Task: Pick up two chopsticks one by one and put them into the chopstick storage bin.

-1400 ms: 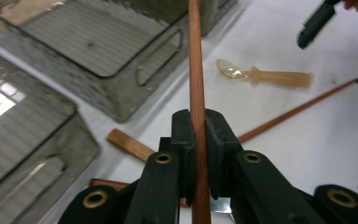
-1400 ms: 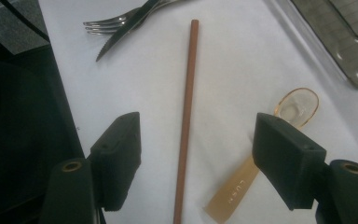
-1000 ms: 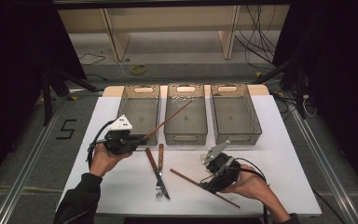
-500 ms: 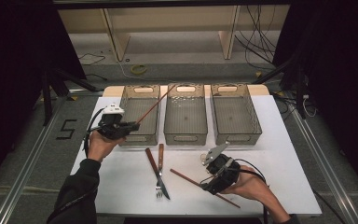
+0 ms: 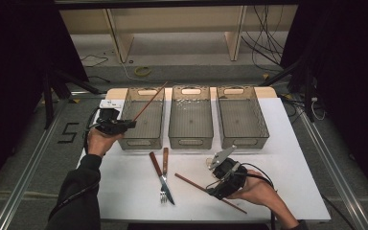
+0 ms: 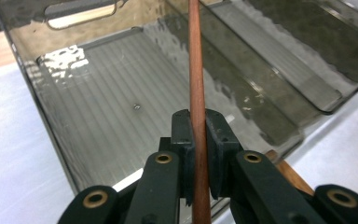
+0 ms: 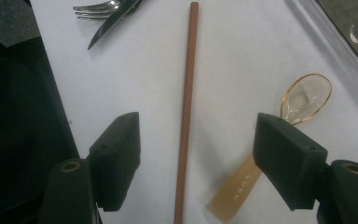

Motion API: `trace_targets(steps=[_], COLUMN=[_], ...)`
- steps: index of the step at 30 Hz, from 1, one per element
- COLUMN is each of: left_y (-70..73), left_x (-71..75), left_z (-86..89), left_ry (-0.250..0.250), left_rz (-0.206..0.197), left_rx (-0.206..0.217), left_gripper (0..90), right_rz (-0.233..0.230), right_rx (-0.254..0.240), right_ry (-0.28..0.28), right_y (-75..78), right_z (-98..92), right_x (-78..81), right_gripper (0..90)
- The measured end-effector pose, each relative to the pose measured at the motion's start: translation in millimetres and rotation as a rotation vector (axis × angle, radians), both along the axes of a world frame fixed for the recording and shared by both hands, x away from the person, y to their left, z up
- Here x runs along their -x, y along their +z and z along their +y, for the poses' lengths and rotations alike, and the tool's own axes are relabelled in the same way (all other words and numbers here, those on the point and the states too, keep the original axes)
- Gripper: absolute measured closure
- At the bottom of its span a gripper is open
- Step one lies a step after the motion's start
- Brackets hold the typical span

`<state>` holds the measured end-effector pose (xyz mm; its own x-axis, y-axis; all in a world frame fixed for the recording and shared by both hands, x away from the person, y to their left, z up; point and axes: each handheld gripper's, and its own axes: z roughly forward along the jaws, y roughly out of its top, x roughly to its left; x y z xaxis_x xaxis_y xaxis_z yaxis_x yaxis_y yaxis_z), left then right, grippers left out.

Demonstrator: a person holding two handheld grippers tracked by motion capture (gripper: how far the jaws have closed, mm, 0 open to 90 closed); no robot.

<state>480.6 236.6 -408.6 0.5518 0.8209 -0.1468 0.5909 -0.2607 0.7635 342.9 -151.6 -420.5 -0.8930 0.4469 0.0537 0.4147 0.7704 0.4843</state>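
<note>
My left gripper point(image 5: 127, 124) is shut on a reddish-brown chopstick point(image 5: 149, 101), which slants up and to the right over the left clear bin point(image 5: 139, 142). In the left gripper view the chopstick point(image 6: 196, 70) stands clamped between the pads point(image 6: 186, 140), above the bin floor point(image 6: 98, 107). My right gripper point(image 5: 216, 184) hovers open near the table's front. A second chopstick point(image 7: 186, 102) lies flat on the white table between its fingers point(image 7: 119, 149), untouched. That chopstick point(image 5: 191, 182) runs diagonally under the right gripper in the high view.
A middle bin point(image 5: 190, 139) and a right bin point(image 5: 243, 139) stand beside the left one. A fork and knife point(image 5: 163, 177) lie crossed at table centre. A translucent amber spoon point(image 7: 303, 98) lies beside the right jaw. The white table point(image 5: 287, 163) ends just past my hands.
My left hand has carried its chopstick away from me and to the left, so the tip now hangs over the left bin instead of the middle one. The right gripper stayed put.
</note>
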Motion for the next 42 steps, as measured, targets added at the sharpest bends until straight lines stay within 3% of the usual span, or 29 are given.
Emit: trace_targets(steps=[23,26,29,33,36,42], left_y=[-19.7,-21.1,-16.8,-8.4,-3.0,2.3], left_x=[-21.5,-22.8,-18.8,-9.8,2.6,29.5], left_z=[3.9,4.2,2.3,-4.5,-10.8,-20.0], left_ry=[0.109,0.123,0.095,0.043,-0.003,-0.085], left_rz=[0.092,0.115,0.092,0.069,0.032,-0.042], left_rx=[-0.01,-0.001,0.024,0.038,0.08,0.167], left_gripper=[81.8,70.7,62.3,42.8,32.3,26.0], right_rz=[0.001,0.003,0.005,0.004,0.002,0.002], right_rx=[0.008,0.004,-0.002,-0.005,0.002,0.01], right_ry=[0.007,0.007,-0.007,-0.013,-0.004,-0.008], right_y=[0.5,0.7,1.1,1.2,1.4,1.4], right_z=[-1.9,-1.9,-1.6,-1.5,-1.9,-0.1], right_x=[-0.9,-0.6,-0.3,-0.7,-0.9,-0.9], right_gripper=[32.8,32.5,32.3,31.8,31.8,32.0])
